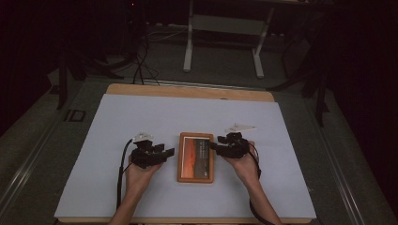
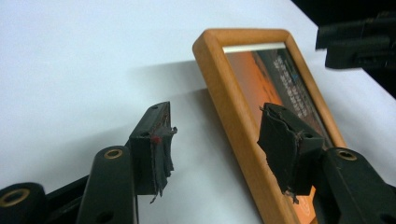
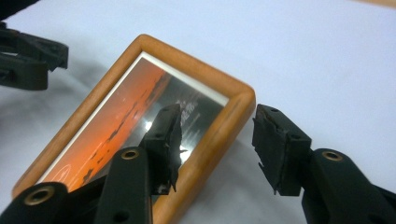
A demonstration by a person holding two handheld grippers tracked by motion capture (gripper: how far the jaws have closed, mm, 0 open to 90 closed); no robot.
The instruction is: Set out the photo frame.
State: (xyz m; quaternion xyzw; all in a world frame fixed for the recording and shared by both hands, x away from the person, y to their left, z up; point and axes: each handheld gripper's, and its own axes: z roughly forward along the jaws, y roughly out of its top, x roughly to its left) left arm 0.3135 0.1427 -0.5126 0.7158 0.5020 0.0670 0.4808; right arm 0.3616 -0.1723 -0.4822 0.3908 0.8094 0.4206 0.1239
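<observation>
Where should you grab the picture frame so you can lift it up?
Grab the picture frame by its long wooden side rails, one tool from each side. It lies flat on the white table cover, so the raised rim gives the best purchase. Both the left tool and right tool already straddle a rail, open.

High view: above, looking down on the picture frame [image 1: 195, 157]. Gripper views: close, low, from opposite long sides, sharing it.

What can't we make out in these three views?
- Text on the picture in the orange wooden picture frame: too small in the high view, blurred in both gripper views.
- Frame's near end: cut off by the bottom edge behind the left gripper in its own view.
- Picture's middle: hidden by a jaw of the right gripper in its own view.
</observation>
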